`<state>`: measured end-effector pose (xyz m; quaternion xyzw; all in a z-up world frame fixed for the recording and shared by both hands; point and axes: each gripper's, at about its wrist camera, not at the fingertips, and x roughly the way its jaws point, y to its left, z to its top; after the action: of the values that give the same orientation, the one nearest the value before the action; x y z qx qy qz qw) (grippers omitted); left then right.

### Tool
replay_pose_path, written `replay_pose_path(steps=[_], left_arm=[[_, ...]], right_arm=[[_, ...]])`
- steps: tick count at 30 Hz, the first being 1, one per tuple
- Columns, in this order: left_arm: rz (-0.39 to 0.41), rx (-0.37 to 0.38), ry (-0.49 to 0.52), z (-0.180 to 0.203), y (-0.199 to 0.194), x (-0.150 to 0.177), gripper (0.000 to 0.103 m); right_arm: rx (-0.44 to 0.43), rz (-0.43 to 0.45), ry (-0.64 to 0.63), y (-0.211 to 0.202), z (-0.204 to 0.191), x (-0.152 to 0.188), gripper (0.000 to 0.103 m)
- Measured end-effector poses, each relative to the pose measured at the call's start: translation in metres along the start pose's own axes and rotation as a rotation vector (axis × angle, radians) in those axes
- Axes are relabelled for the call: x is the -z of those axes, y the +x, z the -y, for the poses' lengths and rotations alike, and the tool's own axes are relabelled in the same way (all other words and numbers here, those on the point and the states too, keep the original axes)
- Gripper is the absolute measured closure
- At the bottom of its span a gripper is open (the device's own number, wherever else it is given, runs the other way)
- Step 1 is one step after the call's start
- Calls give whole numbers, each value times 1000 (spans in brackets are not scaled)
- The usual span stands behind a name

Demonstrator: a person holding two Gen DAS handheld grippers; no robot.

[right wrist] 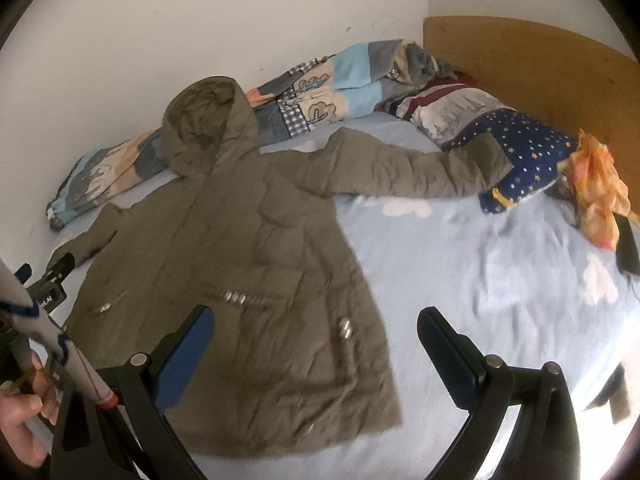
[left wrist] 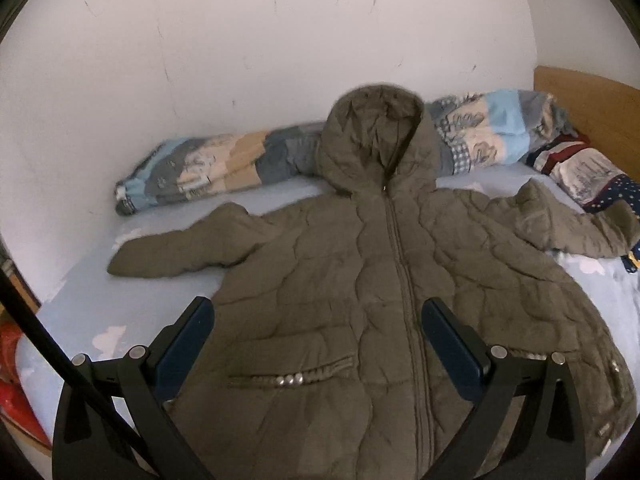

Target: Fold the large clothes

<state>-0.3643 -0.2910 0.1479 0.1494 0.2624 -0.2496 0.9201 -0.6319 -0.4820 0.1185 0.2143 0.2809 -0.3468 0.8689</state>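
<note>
Coat (left wrist: 360,280) is laid flat on the bed (right wrist: 460,260), hood to the wall, hem nearest; left gripper (left wrist: 318,332) and right gripper (right wrist: 314,340) are held wide, empty.

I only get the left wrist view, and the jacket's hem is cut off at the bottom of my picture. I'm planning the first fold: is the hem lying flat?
Observer: Yes. In the right wrist view the jacket has its hem spread flat on the bed sheet, and the corner that shows is not tucked under.
Operator: Where is the right gripper?
Observer: The right gripper is open and held over that hem corner, with one finger above the jacket and the other above the sheet.
Operator: Is there anything past the star pillow?
Observer: An orange cloth lies against the star pillow, clear of the jacket.
</note>
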Motion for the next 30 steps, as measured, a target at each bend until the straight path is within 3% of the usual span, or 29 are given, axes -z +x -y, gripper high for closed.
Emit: replay_pose_path(steps=[3, 8, 16, 18, 22, 30], left_arm=[[-56, 9, -3, -2, 29, -4, 0], [-67, -6, 4, -9, 50, -10, 0], [-115, 4, -45, -22, 62, -9, 0], [-127, 3, -49, -24, 67, -9, 0], [-148, -4, -61, -26, 76, -6, 0], [-177, -18, -51, -26, 87, -2, 0]], right_arm=[[4, -24, 47, 26, 25, -26, 0], [40, -40, 209, 74, 91, -68, 1], [94, -46, 459, 142, 206, -107, 28], [92, -34, 518, 151, 230, -114, 40], [112, 4, 629, 161, 273, -126, 41], [112, 23, 707, 192, 318, -139, 41]])
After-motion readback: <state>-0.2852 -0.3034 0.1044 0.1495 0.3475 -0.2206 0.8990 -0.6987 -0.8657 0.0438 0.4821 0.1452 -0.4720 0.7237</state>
